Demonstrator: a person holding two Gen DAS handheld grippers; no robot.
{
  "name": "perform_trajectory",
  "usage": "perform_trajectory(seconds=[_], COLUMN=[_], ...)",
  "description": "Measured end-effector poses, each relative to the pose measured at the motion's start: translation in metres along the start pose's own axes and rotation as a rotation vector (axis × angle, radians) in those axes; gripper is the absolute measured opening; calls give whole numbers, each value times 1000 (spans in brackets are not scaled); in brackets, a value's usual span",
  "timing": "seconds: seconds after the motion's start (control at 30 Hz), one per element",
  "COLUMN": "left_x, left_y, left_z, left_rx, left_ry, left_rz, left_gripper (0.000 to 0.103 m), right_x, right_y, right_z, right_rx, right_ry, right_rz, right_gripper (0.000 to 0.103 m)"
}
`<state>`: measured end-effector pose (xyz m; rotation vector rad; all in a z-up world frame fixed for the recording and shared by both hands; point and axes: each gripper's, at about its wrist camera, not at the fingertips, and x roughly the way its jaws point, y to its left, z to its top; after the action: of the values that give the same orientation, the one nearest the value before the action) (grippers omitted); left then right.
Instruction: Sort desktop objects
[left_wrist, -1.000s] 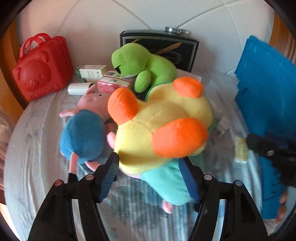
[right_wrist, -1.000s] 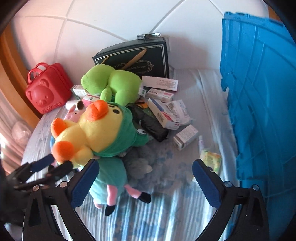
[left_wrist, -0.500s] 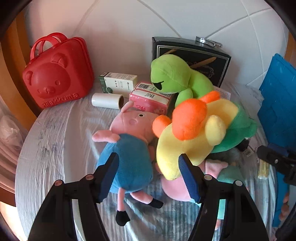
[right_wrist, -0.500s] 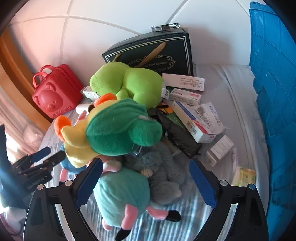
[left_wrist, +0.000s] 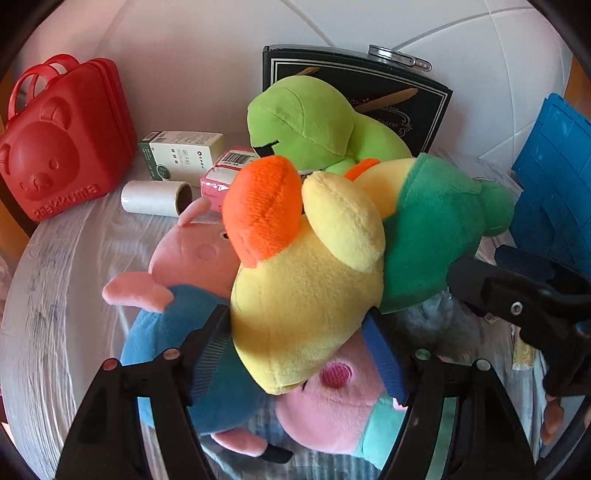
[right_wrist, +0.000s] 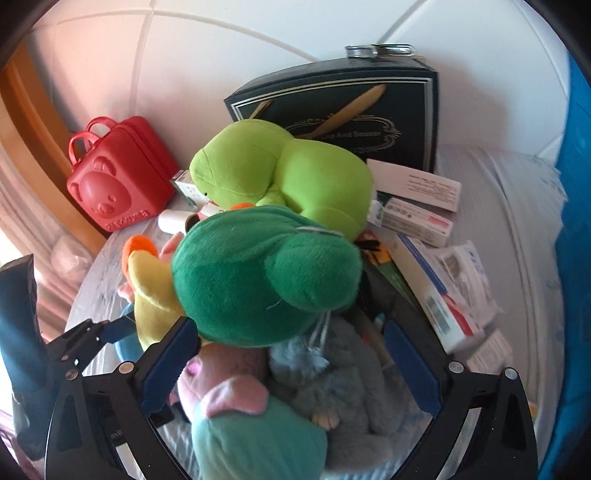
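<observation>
My left gripper (left_wrist: 295, 354) is shut on the yellow duck plush (left_wrist: 306, 295), which has orange feet and a green hood; it holds the duck above the pile. The duck's green hood (right_wrist: 258, 273) fills the middle of the right wrist view. My right gripper (right_wrist: 291, 365) is open around the hood's lower edge, above a grey plush (right_wrist: 343, 384) and a pink pig in teal (right_wrist: 255, 424). A pig plush in blue (left_wrist: 177, 332) and a second pink pig (left_wrist: 332, 410) lie under the duck. A lime green frog plush (left_wrist: 317, 122) sits behind.
A red bear case (left_wrist: 62, 136) stands at the back left, with a white box (left_wrist: 181, 155), a white roll (left_wrist: 155, 197) and a pink box (left_wrist: 229, 170) near it. A black gift box (right_wrist: 343, 114) leans on the wall. Several medicine boxes (right_wrist: 436, 280) lie right. A blue crate (left_wrist: 554, 177) stands far right.
The duck plush has turned and risen in my left gripper, closer to both cameras. My right gripper has moved in toward the duck's green hood.
</observation>
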<state>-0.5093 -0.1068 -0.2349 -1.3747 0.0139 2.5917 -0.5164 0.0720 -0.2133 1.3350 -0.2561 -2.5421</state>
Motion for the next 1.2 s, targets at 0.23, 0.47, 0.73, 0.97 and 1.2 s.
perform_trajectory(seconds=[0.23,0.47,0.73,0.97,1.2], left_x=[23,35,7,-46,-121], left_y=[8,1,-11,-23,-42], left_z=[25,31,37,45,54], left_rx=[17,21,80,116,156], left_ry=[15,30,-33,-135,-256], left_rz=[-65,-115,-99,-100,-128], left_gripper=[83,66,63,63,63], right_x=[40,68,43,-9,-86], right_y=[15,-15,-12,6,29], right_z=[27,34,32,42,47], right_rx=[-69,27,9,-15,-37], right_ry=[20,63,7,-86,-208], right_rz=[-18,75,60,42,9], right_gripper=[103,99,74,73,73])
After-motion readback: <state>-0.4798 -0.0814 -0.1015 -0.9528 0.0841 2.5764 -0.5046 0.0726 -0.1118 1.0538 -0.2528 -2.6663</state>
